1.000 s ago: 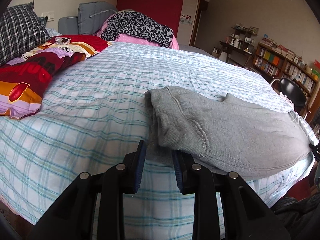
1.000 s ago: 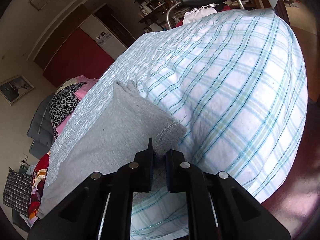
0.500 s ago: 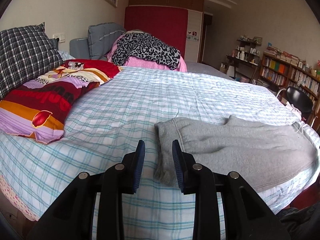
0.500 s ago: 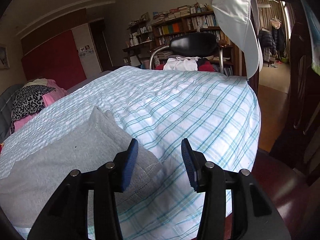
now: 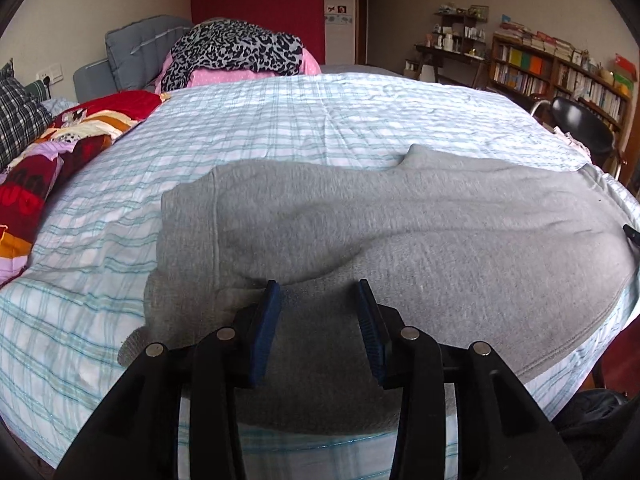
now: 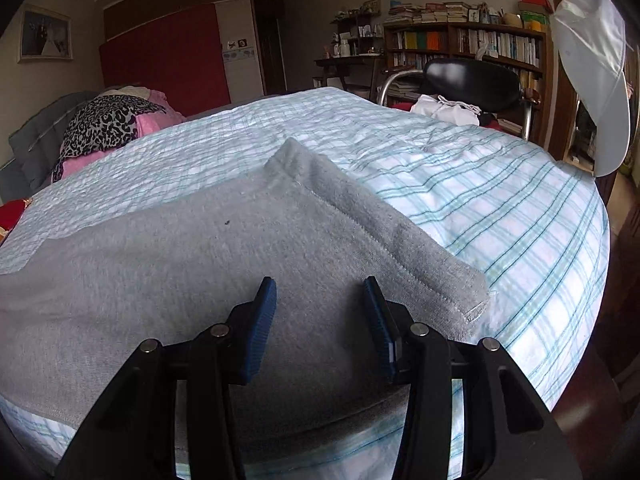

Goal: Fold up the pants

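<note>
Both your grippers, left (image 5: 318, 294) and right (image 6: 320, 290), hover with jaws spread wide and empty over the pants (image 5: 400, 220), which lie folded along the bed's (image 5: 320, 120) near edge. Your left view shows bare sheet beyond them; only your right shows a chair (image 6: 472, 80) at the far side.

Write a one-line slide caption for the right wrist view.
Open right gripper poised over grey pants lying flat on the plaid bed sheet, waistband toward the right.
</note>
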